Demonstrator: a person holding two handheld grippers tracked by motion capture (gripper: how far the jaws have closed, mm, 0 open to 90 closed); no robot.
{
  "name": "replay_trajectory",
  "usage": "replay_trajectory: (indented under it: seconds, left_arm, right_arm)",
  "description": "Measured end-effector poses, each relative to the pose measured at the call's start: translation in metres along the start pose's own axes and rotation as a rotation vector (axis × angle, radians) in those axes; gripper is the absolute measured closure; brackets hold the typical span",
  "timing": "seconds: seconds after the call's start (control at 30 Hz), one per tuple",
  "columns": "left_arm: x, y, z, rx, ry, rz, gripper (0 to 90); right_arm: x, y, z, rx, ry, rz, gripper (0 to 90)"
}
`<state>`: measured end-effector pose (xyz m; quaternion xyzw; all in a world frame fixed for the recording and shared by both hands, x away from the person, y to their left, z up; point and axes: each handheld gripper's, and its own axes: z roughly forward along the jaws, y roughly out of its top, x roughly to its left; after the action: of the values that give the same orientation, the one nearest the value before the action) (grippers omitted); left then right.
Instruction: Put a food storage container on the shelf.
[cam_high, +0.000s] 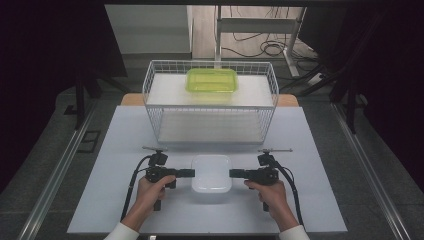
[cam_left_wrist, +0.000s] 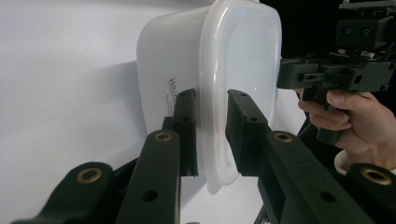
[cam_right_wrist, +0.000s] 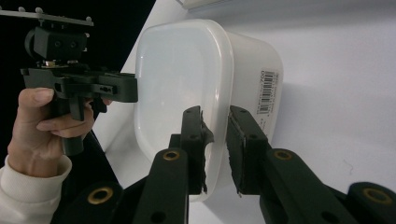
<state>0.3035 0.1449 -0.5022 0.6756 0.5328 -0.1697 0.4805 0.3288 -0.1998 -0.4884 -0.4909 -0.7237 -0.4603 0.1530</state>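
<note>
A: As seen from above, left gripper (cam_high: 187, 173) level at left edge of white translucent rectangular plastic container (cam_high: 211, 173), on pale grey tabletop (cam_high: 115, 150).
B: Jaw state?
A: Narrowed to a slim gap, rim (cam_left_wrist: 214, 121) of container between the pads. Near pad on outer wall, far pad inside the rim; firm pressing hard to confirm, small gap visible at one pad.
B: Container position?
A: Front centre of table, upright, between both grippers, well short of white wire basket (cam_high: 210, 102) behind. Green translucent plastic lidded box (cam_high: 212, 80) on top shelf of that basket.
B: Right side?
A: Right gripper (cam_high: 236, 173) level at right edge of container, mirrored pose. Jaws likewise narrowed around the rim, one pad inside, one outside near barcode label (cam_right_wrist: 267, 89). Slight gap at outer pad, so full clamp not certain.
B: Hands?
A: Left hand (cam_high: 150, 192), right hand (cam_high: 270, 192) on grips, white sleeves at bottom edge.
</note>
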Motion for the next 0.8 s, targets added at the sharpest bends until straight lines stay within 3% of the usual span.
replay_trajectory:
  seconds: [0.33,0.8]
  left_arm:
    - [-0.004,0.000,-0.004,-0.021,0.012,0.036,77.3]
    - [-0.014,0.001,-0.010,-0.055,0.022,0.095,78.1]
  right_arm:
    - [0.006,0.000,0.000,-0.027,-0.042,-0.074,78.1]
    - [0.013,0.003,-0.005,-0.061,-0.033,-0.127,78.4]
